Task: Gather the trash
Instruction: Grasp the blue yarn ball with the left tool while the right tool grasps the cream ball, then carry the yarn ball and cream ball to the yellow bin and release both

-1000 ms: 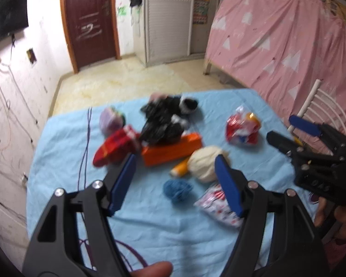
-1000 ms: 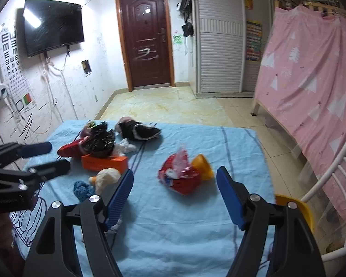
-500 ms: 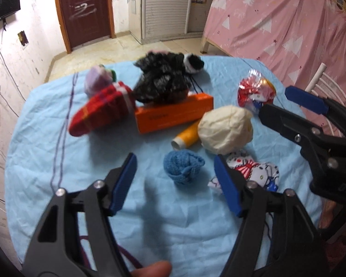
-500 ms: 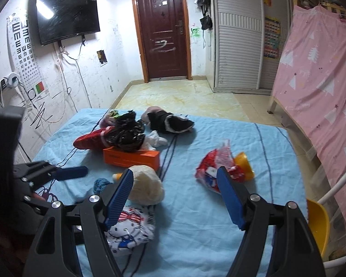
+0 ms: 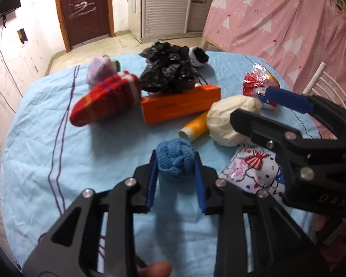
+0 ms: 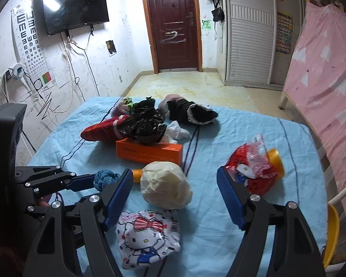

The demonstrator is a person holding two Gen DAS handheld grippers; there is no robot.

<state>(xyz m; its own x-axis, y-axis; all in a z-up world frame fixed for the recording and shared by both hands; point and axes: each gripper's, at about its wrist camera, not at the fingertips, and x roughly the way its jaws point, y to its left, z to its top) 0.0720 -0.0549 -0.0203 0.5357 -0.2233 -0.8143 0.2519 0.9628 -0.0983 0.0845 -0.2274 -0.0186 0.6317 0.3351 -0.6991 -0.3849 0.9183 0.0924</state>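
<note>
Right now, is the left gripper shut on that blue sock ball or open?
Shut on it: the left gripper has both jaws pressed against the blue sock ball.

Left wrist view: low and close over the bench (image 5: 46,152), facing the door (image 5: 85,9). Right wrist view: slightly higher, farther right, facing the same door (image 6: 173,23). Shared: bench (image 6: 242,138), orange box (image 5: 180,106) (image 6: 150,151), cream ball (image 5: 228,120) (image 6: 165,184).
</note>
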